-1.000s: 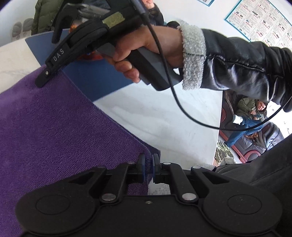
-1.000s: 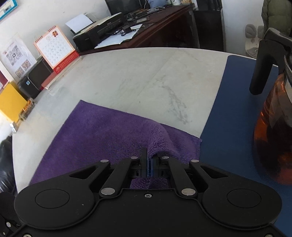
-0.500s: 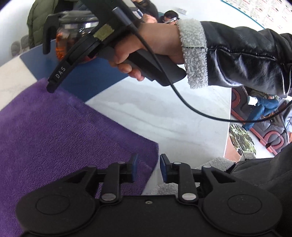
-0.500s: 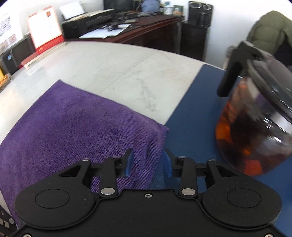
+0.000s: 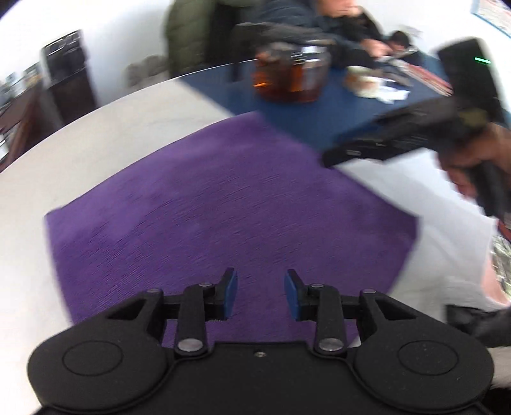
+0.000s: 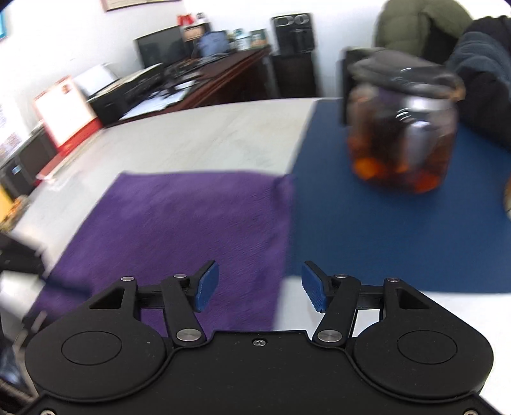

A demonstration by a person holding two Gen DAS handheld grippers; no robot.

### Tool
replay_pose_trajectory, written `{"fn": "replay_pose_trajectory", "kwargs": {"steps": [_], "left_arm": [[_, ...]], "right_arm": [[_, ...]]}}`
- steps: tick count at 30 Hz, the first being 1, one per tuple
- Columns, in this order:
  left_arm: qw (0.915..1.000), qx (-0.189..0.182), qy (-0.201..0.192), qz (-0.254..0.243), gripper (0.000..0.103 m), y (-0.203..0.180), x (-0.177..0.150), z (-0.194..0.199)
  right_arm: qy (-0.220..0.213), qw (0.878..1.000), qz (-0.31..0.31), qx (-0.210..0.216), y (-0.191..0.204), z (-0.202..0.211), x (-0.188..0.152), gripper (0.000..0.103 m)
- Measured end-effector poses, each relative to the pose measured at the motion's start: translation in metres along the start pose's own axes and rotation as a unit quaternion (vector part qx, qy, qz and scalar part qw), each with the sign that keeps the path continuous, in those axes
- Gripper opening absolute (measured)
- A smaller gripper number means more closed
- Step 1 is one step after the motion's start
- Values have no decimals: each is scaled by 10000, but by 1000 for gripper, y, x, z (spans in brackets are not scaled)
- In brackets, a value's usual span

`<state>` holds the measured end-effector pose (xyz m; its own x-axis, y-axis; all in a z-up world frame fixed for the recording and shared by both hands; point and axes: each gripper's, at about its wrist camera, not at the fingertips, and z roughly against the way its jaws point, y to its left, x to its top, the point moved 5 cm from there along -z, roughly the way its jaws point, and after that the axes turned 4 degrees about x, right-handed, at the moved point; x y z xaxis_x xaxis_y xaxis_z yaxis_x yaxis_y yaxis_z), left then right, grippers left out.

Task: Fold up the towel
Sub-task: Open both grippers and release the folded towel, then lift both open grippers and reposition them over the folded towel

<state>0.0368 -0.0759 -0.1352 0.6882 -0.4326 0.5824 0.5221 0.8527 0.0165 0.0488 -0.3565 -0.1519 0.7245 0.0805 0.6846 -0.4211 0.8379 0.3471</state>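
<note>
Both views motion-blurred. Towel (image 5: 230, 204) near edge hidden under the left gripper (image 5: 260, 293) body, and under the right gripper (image 6: 260, 284) body in the right view; weave smeared, fold layers can't be told. Right gripper (image 5: 392, 143) in the left view is a dark smear, its fingers unreadable, hand (image 5: 472, 166) cut by frame edge; jar (image 6: 402, 127) contents and the clutter behind jar (image 5: 289, 76) too blurred to identify.

No text, label, brand or number can be read in either view. The red-and-white calendar (image 6: 65, 111), far ahead and left of the right gripper's fingers, is too blurred to read, as is the poster corner (image 5: 493, 14) on the wall.
</note>
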Motion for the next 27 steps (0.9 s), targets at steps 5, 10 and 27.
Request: {"fn": "replay_pose_trajectory", "kwargs": {"steps": [5, 10, 27], "left_arm": [[9995, 118, -124, 256, 31, 15, -16, -3], [9991, 144, -330, 205, 32, 13, -24, 2], [9983, 270, -321, 398, 33, 91, -70, 33]], "right_arm": [[352, 9947, 932, 256, 53, -24, -8, 57], [749, 9826, 1700, -45, 79, -52, -17, 59], [1033, 9795, 1728, 32, 157, -94, -9, 65]]}}
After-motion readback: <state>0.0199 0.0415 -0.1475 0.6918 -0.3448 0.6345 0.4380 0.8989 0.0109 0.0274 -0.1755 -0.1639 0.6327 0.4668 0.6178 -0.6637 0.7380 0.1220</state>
